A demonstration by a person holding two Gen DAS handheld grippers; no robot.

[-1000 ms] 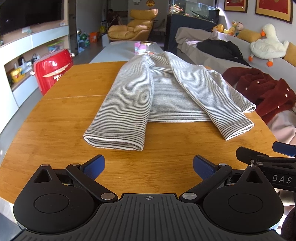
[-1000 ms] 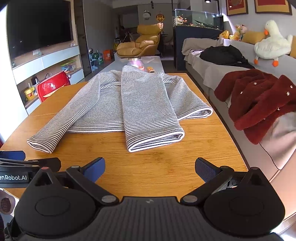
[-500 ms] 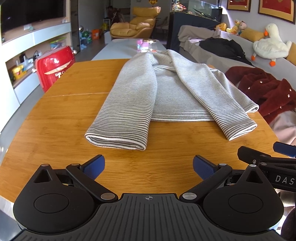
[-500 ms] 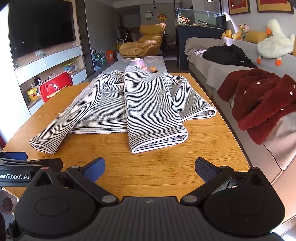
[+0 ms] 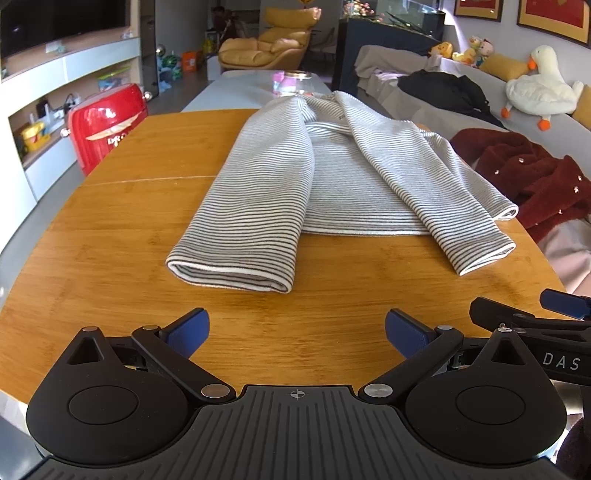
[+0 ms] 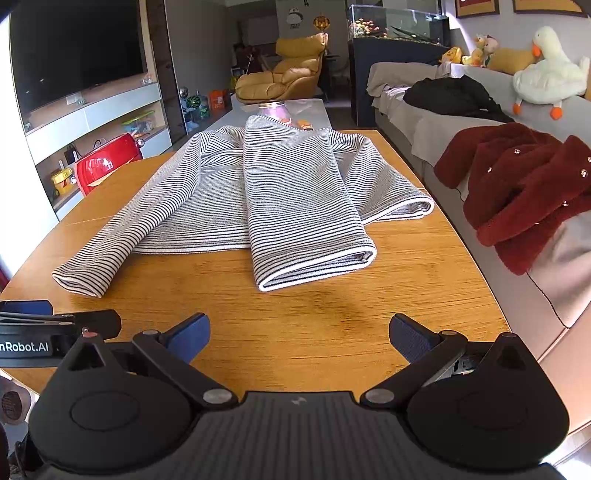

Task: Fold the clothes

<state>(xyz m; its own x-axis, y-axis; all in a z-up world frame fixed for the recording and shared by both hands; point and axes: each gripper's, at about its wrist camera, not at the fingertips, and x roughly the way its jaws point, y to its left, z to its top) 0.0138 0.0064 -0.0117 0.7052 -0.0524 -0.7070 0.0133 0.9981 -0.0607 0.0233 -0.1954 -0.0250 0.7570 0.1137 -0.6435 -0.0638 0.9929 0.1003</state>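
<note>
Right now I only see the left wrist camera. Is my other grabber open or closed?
Observer: The right gripper is open. Its fingers are spread wide, with nothing between them.
Operator: What is it pointing at?
Observer: The end of a folded striped sleeve lies straight ahead of it on the table, and the two are not touching.
Operator: Is there anything funny on the far wall?
Observer: Yes, there's a panda sticker high up, above the yellow armchair.
</note>
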